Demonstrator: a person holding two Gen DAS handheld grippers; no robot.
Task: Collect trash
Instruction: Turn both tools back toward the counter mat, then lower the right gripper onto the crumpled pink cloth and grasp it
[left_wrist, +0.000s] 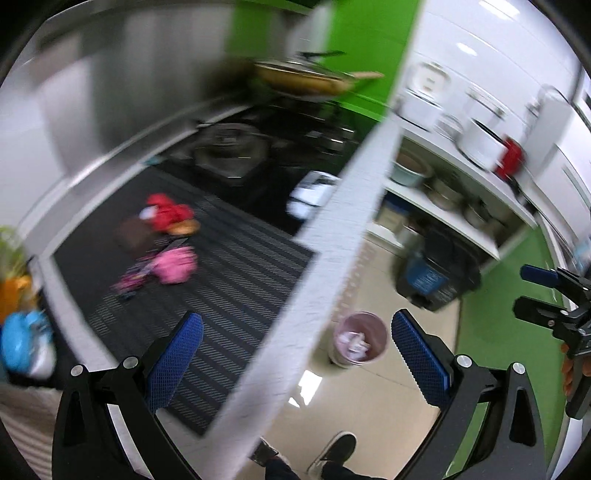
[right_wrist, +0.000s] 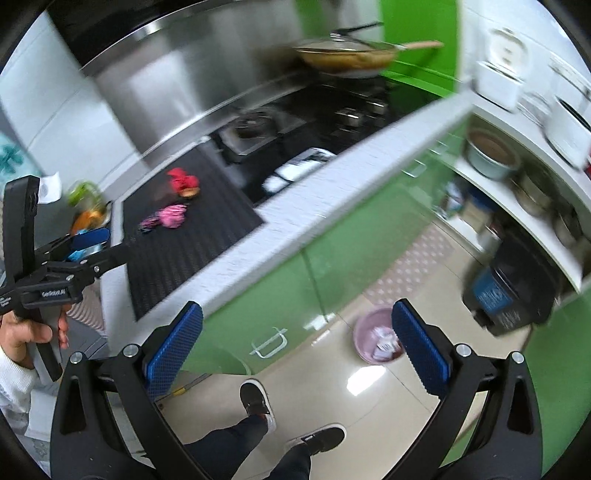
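Both grippers, the left gripper (left_wrist: 297, 341) and right gripper (right_wrist: 297, 334), have jaws spread wide, holding nothing. Below on the floor stands a pink wastebasket (right_wrist: 373, 338) with crumpled paper (right_wrist: 386, 345). Farther off, 2 bright wrappers (right_wrist: 171, 216) lie on the black counter mat (right_wrist: 192, 236).

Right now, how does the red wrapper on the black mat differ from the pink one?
The red wrapper lies farther back on the black mat, toward the stove; the pink wrapper lies nearer the counter's front edge. The red one sits beside an orange-brown piece; the pink one has a dark purple piece next to it. Both look crumpled, and neither tool is touching them.
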